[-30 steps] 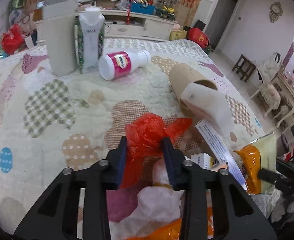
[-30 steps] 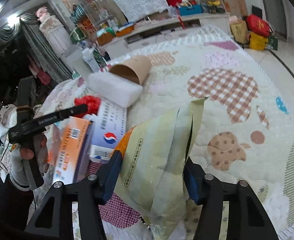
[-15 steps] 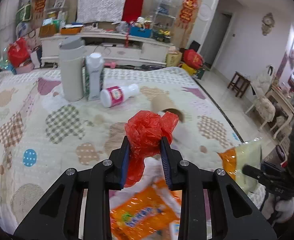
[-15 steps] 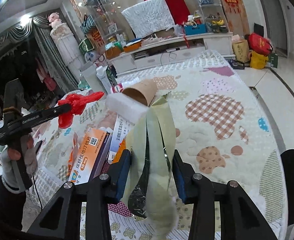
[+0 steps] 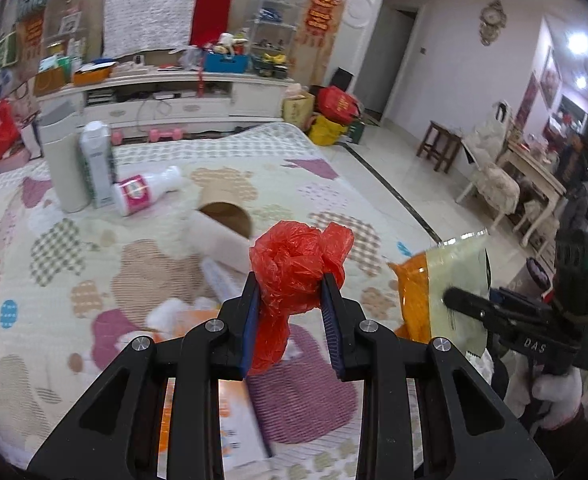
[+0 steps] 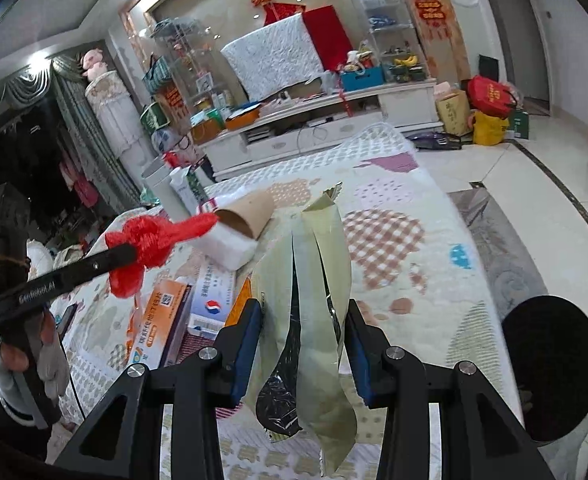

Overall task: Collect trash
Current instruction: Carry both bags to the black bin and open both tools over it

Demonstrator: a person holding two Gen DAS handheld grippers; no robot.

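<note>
We see two hand-held grippers raised above a quilted patchwork blanket (image 5: 53,264), each one carrying a piece of trash.

The left gripper (image 5: 290,306) is clamped on a crumpled red plastic bag (image 5: 294,264). Its blue-padded fingers (image 5: 250,320) press the bag from both sides; the wad bulges above the fingertips and a tail of it hangs down between them. In the right wrist view the same bag (image 6: 149,240) shows at the tip of the left gripper (image 6: 127,254), clear of the blanket, and a gloved hand (image 6: 41,356) grips the handle.

The right gripper (image 6: 304,342) is closed on a pale green foil pouch (image 6: 322,280). The pouch is squeezed into upright folds between the pads, its torn top pointing up and its dark inner lining showing near the bottom. From the left wrist view the pouch (image 5: 454,280) shows an orange side, held at the tip of the right gripper (image 5: 452,300) by a white-gloved hand (image 5: 554,396).

More litter lies on the blanket beneath — a brown paper cup (image 6: 245,216) on its side, touching a white foam block (image 6: 229,248), an orange box (image 6: 153,324) and a white box with a red-and-blue logo (image 6: 211,304) just beside it. Further back, a white bottle with a pink label (image 5: 145,192) lies tipped over next to an upright carton (image 5: 97,164) and a tall grey cylinder (image 5: 63,168).
</note>
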